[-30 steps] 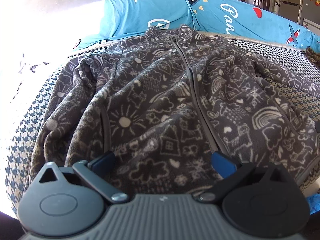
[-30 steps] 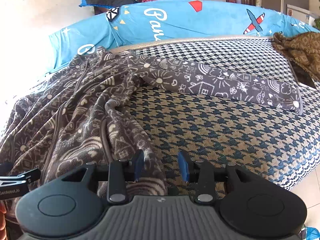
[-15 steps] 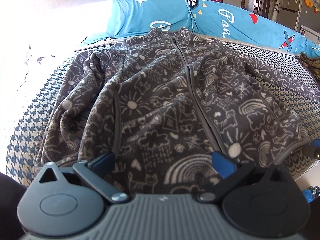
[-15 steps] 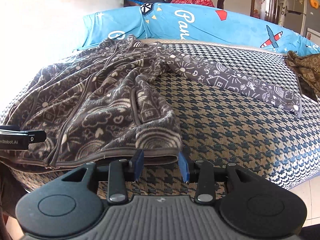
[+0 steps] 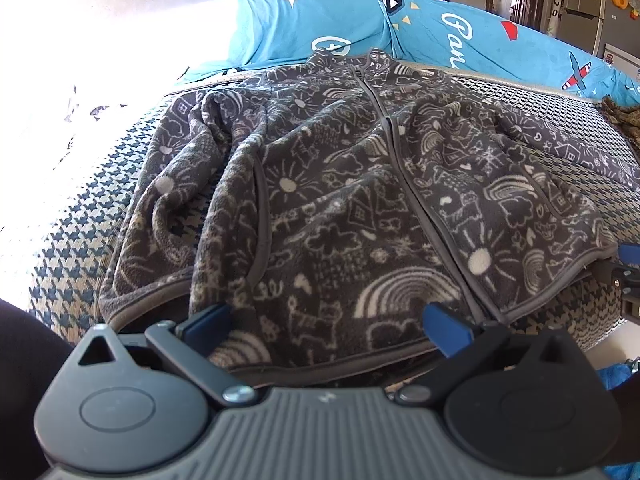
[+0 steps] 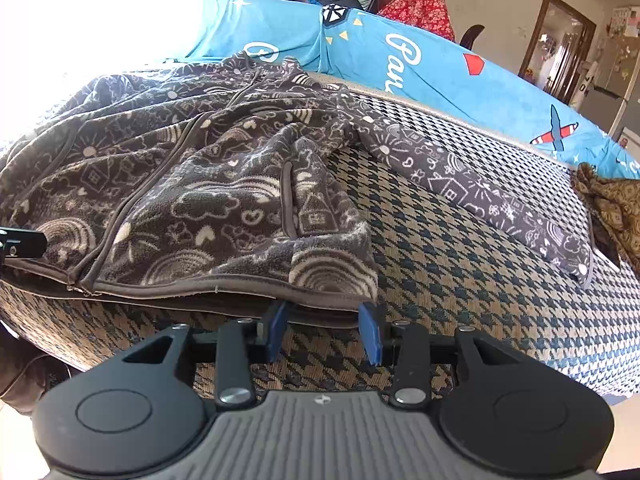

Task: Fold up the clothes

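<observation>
A dark grey fleece jacket point(image 5: 360, 200) with white doodle print lies zipped and face up on a houndstooth cover point(image 6: 460, 280). Its collar points away and its hem runs along the near edge. My left gripper point(image 5: 326, 324) stands wide open at the hem, fabric lying between its fingers without being pinched. My right gripper point(image 6: 323, 316) sits at the hem's right corner with its jaws opening. The hem edge lies just past its blue fingertips point(image 6: 370, 320), apart from the pads. One sleeve point(image 6: 500, 208) stretches out flat to the right. The other sleeve point(image 5: 168, 200) is bunched at the left.
Bright blue printed bedding point(image 5: 440, 28) runs along the far side. A brown patterned garment point(image 6: 612, 204) lies at the far right of the cover. The cover's front edge drops off just under the grippers. A dark clothed part of a person point(image 5: 24, 360) shows at the lower left.
Both grippers have drawn back toward the near edge, so the whole hem now shows at their fingertips. The jacket's lower right part lies flatter. The right view has rolled.
</observation>
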Action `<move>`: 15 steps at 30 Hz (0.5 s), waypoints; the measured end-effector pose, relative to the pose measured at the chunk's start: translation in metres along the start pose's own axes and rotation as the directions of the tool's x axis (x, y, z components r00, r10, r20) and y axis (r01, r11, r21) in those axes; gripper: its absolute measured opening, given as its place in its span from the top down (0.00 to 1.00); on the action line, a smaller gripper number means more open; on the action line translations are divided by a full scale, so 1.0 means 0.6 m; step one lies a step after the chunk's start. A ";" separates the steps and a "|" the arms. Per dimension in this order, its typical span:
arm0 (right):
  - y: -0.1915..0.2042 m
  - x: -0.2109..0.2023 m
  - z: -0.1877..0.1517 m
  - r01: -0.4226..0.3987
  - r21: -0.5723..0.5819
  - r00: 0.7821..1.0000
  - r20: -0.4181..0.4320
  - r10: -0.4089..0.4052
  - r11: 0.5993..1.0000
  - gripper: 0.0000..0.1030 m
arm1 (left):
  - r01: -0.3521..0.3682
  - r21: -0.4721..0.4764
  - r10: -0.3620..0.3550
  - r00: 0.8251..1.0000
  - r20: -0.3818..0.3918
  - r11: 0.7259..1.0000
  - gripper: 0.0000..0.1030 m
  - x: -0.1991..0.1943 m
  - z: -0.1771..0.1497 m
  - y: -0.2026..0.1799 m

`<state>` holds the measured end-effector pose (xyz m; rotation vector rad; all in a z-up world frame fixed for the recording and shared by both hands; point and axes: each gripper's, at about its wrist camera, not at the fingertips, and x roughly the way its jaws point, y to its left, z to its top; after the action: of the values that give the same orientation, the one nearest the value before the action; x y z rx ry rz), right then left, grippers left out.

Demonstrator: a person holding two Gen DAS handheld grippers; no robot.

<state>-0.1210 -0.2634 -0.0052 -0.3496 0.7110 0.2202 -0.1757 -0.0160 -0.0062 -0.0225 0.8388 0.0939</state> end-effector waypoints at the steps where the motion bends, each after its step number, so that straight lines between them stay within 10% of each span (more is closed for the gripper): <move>1: 0.005 0.000 0.000 0.009 -0.017 1.000 0.005 -0.009 1.000 0.62 | -0.002 -0.001 0.002 1.000 0.000 1.000 0.00 0.000 0.000 0.001; 15: 0.059 0.021 0.006 0.159 -0.213 0.983 0.124 -0.134 0.964 0.61 | -0.009 -0.010 0.009 1.000 -0.003 1.000 0.00 0.003 -0.004 0.004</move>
<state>-0.1208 -0.2285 -0.0192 -0.5973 0.5510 0.1767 -0.1762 -0.0136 -0.0091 -0.0279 0.8416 0.1066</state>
